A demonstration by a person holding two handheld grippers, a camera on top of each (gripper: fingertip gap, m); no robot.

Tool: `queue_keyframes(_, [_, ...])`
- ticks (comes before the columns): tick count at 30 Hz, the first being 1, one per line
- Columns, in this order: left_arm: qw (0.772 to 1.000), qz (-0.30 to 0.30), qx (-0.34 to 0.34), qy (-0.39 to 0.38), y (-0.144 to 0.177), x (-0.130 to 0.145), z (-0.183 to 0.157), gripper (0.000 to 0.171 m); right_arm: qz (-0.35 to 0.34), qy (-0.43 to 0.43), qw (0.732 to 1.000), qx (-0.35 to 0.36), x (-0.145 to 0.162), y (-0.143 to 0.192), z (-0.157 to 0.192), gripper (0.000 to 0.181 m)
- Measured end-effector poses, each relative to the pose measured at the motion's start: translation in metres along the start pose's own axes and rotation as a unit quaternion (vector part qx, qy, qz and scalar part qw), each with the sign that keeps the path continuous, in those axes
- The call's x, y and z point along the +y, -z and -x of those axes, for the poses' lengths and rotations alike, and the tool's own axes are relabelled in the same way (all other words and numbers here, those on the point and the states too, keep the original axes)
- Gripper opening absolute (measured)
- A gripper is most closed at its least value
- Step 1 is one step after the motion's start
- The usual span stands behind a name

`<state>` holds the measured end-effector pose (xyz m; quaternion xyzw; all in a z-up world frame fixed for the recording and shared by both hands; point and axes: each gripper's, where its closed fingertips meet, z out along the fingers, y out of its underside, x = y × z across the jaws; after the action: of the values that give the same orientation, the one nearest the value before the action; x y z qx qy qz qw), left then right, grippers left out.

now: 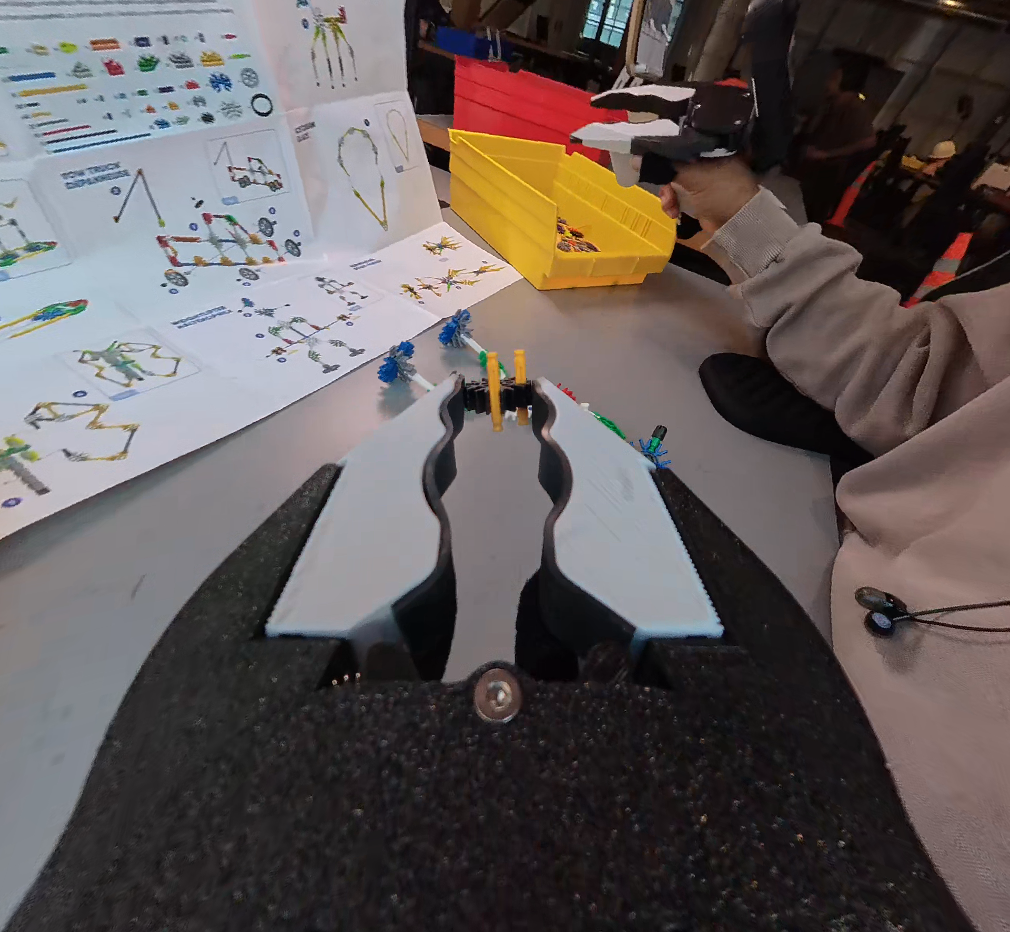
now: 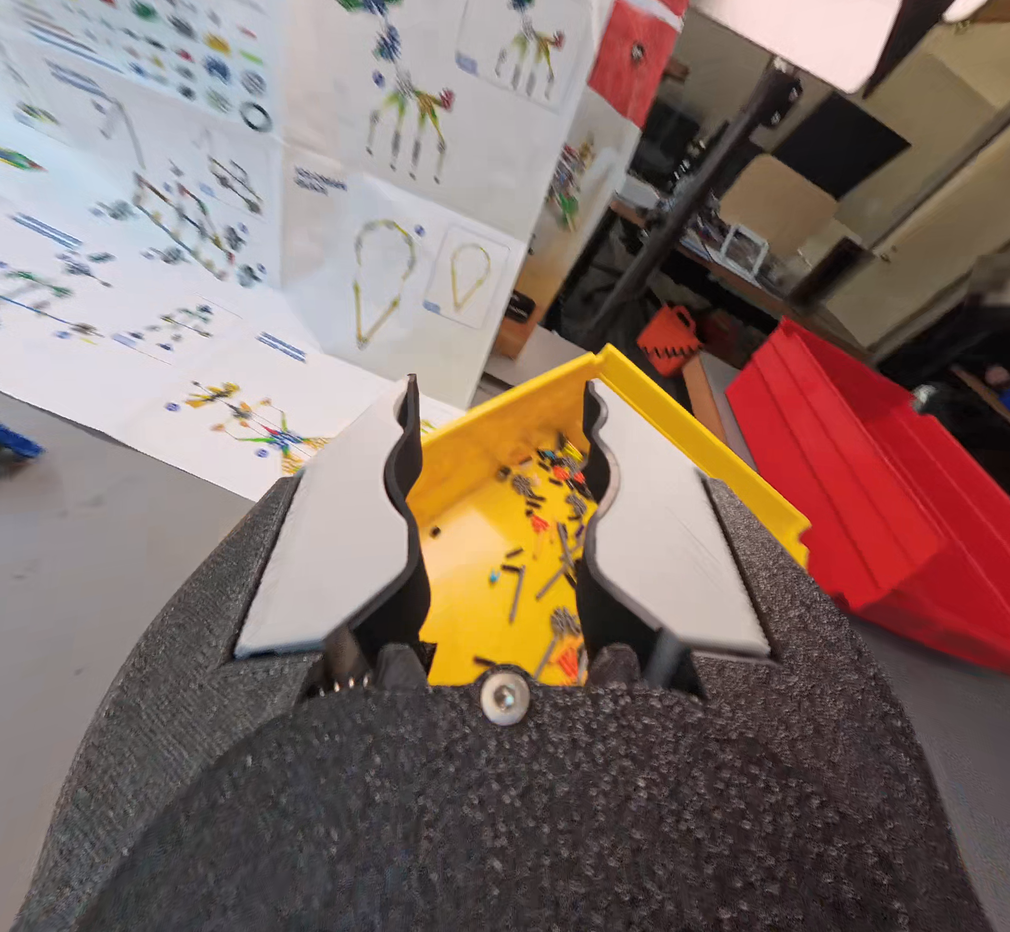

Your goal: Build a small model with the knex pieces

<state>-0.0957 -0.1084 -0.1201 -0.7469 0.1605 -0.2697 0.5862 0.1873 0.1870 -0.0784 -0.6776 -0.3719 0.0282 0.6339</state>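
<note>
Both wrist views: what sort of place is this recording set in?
Probably a workshop or makerspace. On the grey table stand a yellow bin of small toy building pieces and red bins, with a big instruction sheet propped up behind. Cluttered shelves fill the background.

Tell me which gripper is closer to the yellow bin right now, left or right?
Right. The right gripper hangs open directly above the yellow bin, over the loose pieces inside. The left gripper is down at the table, shut on a black connector, well short of the bin.
</note>
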Motion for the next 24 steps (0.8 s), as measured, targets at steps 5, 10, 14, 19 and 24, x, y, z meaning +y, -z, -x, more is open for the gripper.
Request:
queue_keyframes(5, [0.994,-0.003,0.109,0.019,-0.047,-0.015,-0.028,0.024,-0.153,0.042,0.93,-0.332,-0.067,0.037,0.15,0.049])
queue_keyframes(10, [0.958,-0.029,0.274,0.082,-0.085,-0.035,-0.04,0.024,-0.222,0.124,0.808,-0.531,-0.102,0.092,0.274,0.051])
queue_keyframes(14, [0.908,-0.056,0.364,0.202,-0.091,-0.041,-0.033,0.023,-0.26,0.174,0.817,-0.484,-0.101,0.08,0.307,0.052])
queue_keyframes(19, [0.874,-0.055,0.382,0.295,-0.097,-0.021,-0.025,0.023,-0.283,0.185,0.843,-0.418,-0.094,0.063,0.311,0.024])
queue_keyframes(24, [0.92,-0.016,0.27,0.282,-0.109,-0.004,-0.001,0.024,-0.237,0.162,0.859,-0.423,-0.073,0.039,0.308,0.02])
